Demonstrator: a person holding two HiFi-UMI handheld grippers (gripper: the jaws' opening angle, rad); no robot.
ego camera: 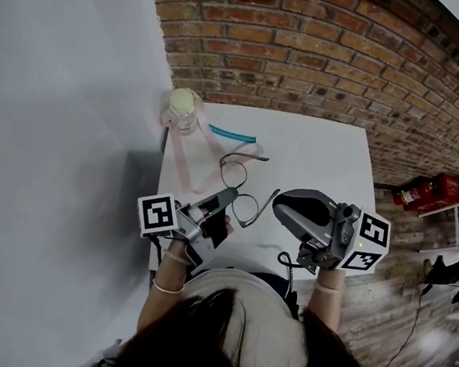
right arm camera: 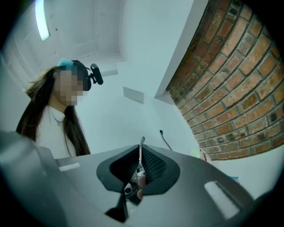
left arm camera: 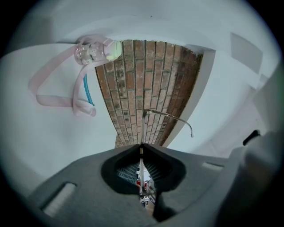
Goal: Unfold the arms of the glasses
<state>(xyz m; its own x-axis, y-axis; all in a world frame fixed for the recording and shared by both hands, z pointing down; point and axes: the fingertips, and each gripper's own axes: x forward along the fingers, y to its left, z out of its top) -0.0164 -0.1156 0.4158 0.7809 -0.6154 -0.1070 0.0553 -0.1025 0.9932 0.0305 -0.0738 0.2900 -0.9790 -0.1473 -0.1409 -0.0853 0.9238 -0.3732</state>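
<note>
White counter against a red brick wall carries the work. Nearest you, at 7 o'clock of the thin wire-framed glasses, your left hand-held gripper is clamped on their rim. At 4 o'clock, your right hand-held gripper is pinched on thin wire, likely one arm. They look light, springy and easily bent, so hold close to the hinge. Farther, at 11 o'clock, sits a clear pink-strapped bottle.

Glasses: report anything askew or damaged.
Nothing looks damaged. The glasses sit tilted between the left gripper and right gripper, both with jaws shut on the thin metal; one arm sticks out free.
</note>
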